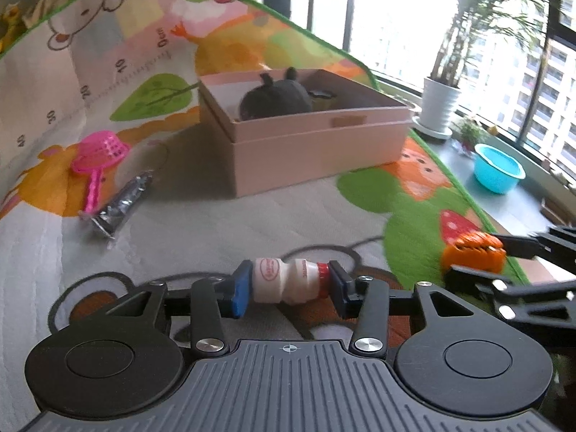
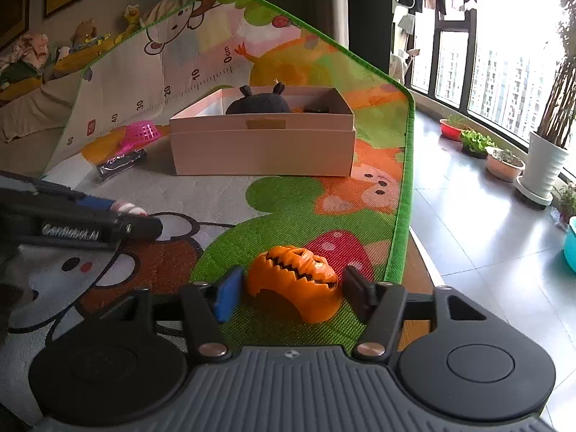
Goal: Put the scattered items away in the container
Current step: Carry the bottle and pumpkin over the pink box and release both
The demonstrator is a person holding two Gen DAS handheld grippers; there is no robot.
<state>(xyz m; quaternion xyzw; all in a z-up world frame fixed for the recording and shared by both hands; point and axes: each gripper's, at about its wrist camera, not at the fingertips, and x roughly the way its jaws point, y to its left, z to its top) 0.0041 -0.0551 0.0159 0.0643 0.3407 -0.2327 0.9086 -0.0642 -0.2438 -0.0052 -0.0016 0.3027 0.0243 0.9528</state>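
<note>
Your left gripper (image 1: 288, 284) clamps the bottle (image 1: 286, 280) end to end above the mat (image 1: 216, 223). Only the right view shows your right gripper (image 2: 291, 288) spread around the pumpkin (image 2: 293, 280), untouched. Box (image 1: 306, 144) ahead.

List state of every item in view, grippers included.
left gripper: shut on small drink bottle, held sideways
right gripper: fingers either side of pumpkin toy, gaps visible, open
pink box: open-topped, dark plush toy already inside
pink strainer: lying on the mat, outside the box
silver tube: lying on the mat beside the strainer, cap on or off unclear
</note>
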